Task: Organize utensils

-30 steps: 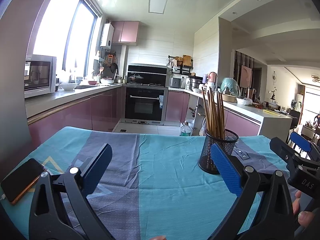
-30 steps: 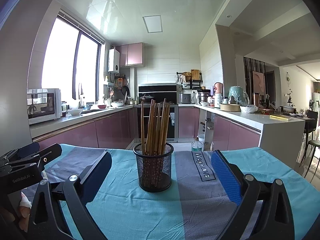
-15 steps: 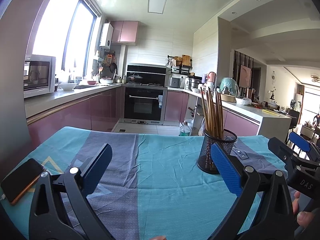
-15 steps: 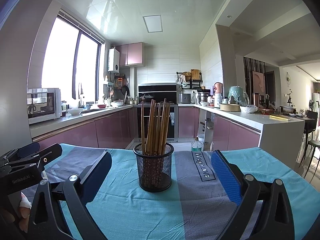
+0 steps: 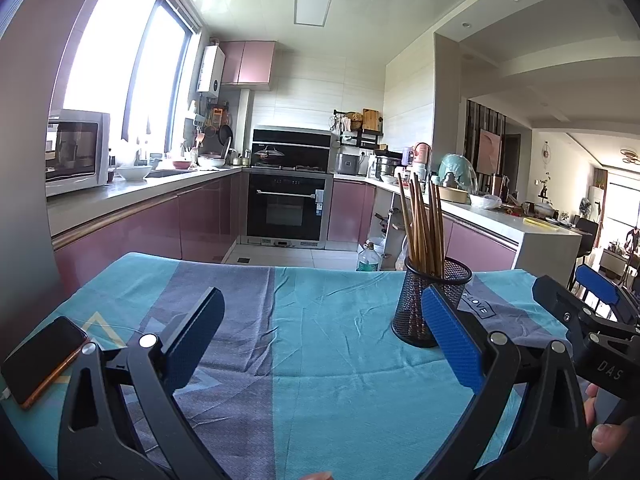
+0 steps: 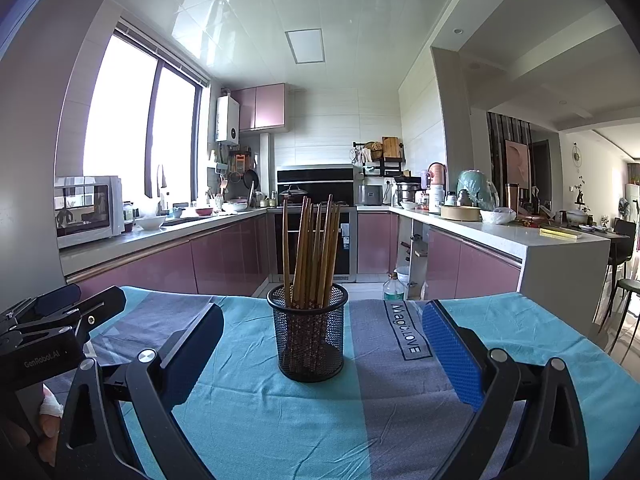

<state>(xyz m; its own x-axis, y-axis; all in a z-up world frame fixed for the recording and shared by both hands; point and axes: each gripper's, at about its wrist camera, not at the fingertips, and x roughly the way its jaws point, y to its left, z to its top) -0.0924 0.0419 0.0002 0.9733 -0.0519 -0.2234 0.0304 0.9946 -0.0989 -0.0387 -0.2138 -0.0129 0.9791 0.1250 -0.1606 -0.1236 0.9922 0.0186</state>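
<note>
On the cloth-covered surface (image 6: 280, 420), a mesh cup (image 6: 309, 338) of chopsticks (image 6: 310, 252) stands between two idle grippers.

Straight ahead of the right gripper (image 6: 322, 354) the black mesh cup sits upright on the teal and grey striped cloth, the wooden chopsticks bunched inside it and leaning slightly, their tips fanned above the rim. That gripper's fingers are spread wide with nothing between them, the cup framed in the gap but well forward of the blue pads. From the left gripper (image 5: 320, 338) the same cup appears off to the right, partly behind the right-hand pad; its fingers are likewise spread apart and hold nothing. A dark phone (image 5: 42, 360) lies flat near the cloth's left edge. Each gripper shows at the edge of the other's view, a hand (image 5: 606, 436) wrapped around the handle.
</note>
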